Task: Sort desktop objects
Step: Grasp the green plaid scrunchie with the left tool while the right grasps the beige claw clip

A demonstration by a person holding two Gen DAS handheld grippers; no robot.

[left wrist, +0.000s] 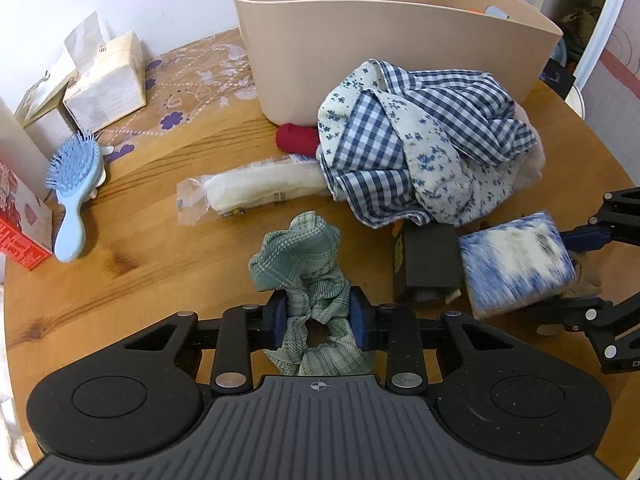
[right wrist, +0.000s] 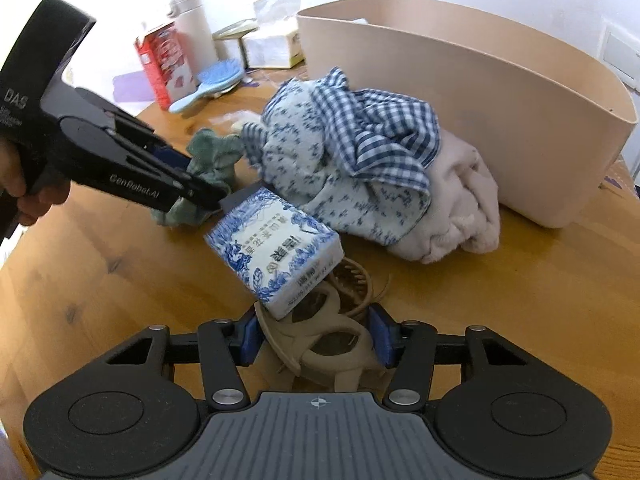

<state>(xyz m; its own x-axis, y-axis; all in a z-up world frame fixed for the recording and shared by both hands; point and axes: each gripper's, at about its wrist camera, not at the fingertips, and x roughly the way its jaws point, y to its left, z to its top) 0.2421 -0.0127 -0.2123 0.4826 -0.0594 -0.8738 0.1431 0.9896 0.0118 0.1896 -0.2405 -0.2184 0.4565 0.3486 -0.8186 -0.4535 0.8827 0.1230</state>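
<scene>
My left gripper [left wrist: 319, 318] is shut on a green checked scrunchie [left wrist: 298, 254], bunched between the blue pads just above the wooden table [left wrist: 132, 280]. In the right wrist view this gripper [right wrist: 200, 186] comes in from the left with the scrunchie [right wrist: 210, 152]. My right gripper [right wrist: 315, 336] is shut on a beige hair claw clip [right wrist: 320, 344]. A blue-and-white tissue pack [right wrist: 276, 248] leans tilted on the clip. The beige tub [left wrist: 400, 40] stands at the back.
A pile of checked and floral cloth [left wrist: 420, 148] lies before the tub, over a pink towel [right wrist: 460, 208]. Beside it are a red cloth [left wrist: 296, 138], a wrapped white roll [left wrist: 256, 188] and a black box [left wrist: 428, 260]. A blue hairbrush [left wrist: 72, 196], tissue box [left wrist: 108, 80] and red carton [left wrist: 20, 228] line the left.
</scene>
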